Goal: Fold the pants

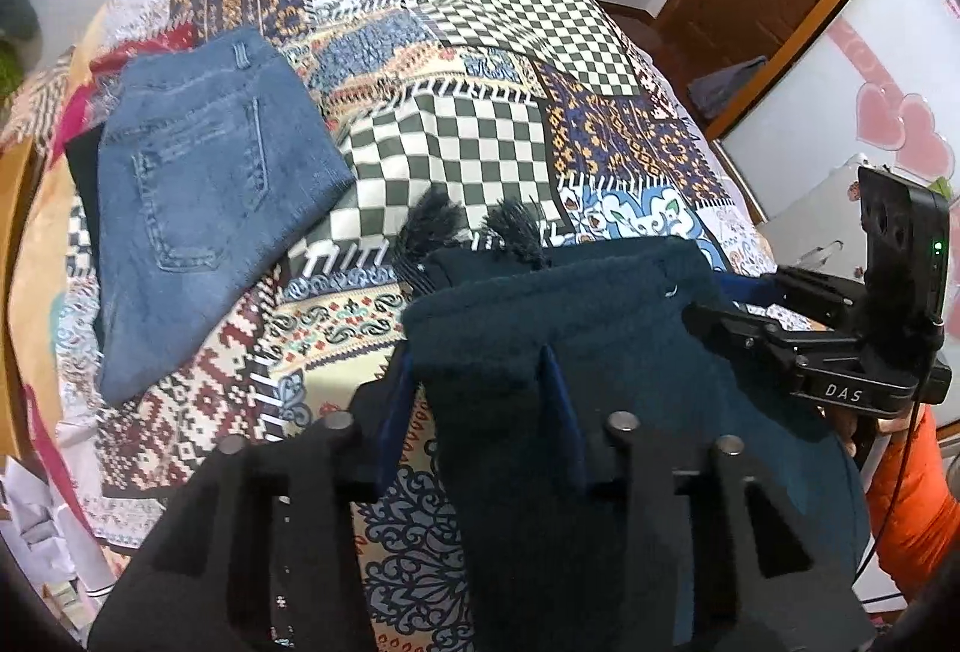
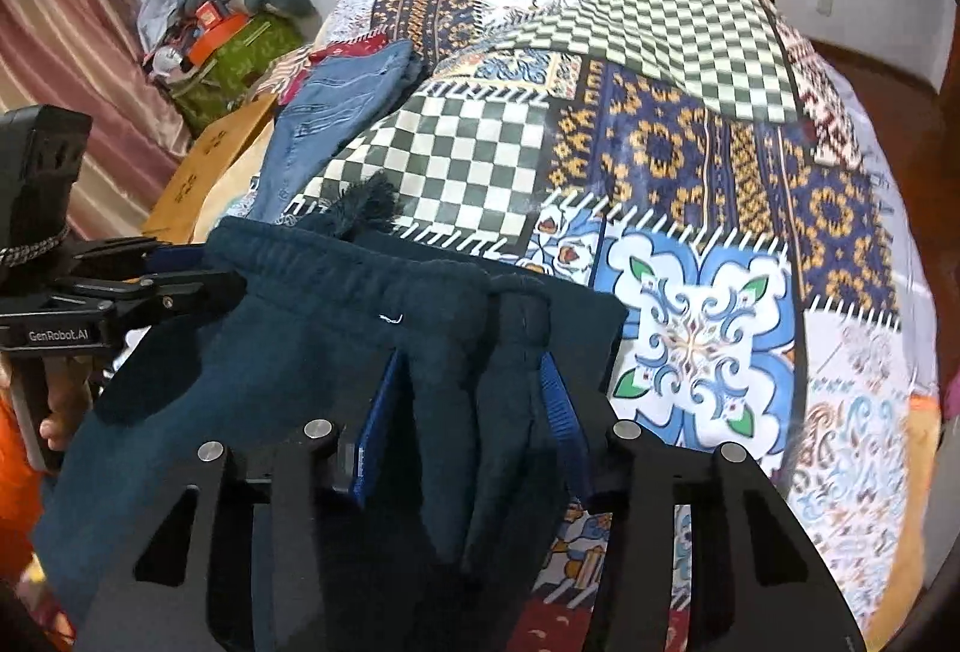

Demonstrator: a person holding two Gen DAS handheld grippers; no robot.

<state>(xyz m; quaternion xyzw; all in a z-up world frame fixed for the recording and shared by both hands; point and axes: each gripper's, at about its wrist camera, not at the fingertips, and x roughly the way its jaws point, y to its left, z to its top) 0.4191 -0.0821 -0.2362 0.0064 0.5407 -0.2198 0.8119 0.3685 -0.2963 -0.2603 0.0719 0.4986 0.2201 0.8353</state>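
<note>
- Left wrist view: the left claw pinches the dark teal pants, which lie on the patterned bed cover.
- The right claw likewise grips their waistband.
- Readable: "DAS", "GenRobot.AI".

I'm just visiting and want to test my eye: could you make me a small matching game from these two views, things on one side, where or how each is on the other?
Things:
1. dark teal pants
2. folded jeans
3. patchwork bedspread
4. orange sleeve

Places or states:
A. spread under all the clothes
B. lying apart, untouched
C. waistband bunched between both grippers' fingers
D. at the picture's edge, behind a gripper

Pairs: 1-C, 2-B, 3-A, 4-D
</note>
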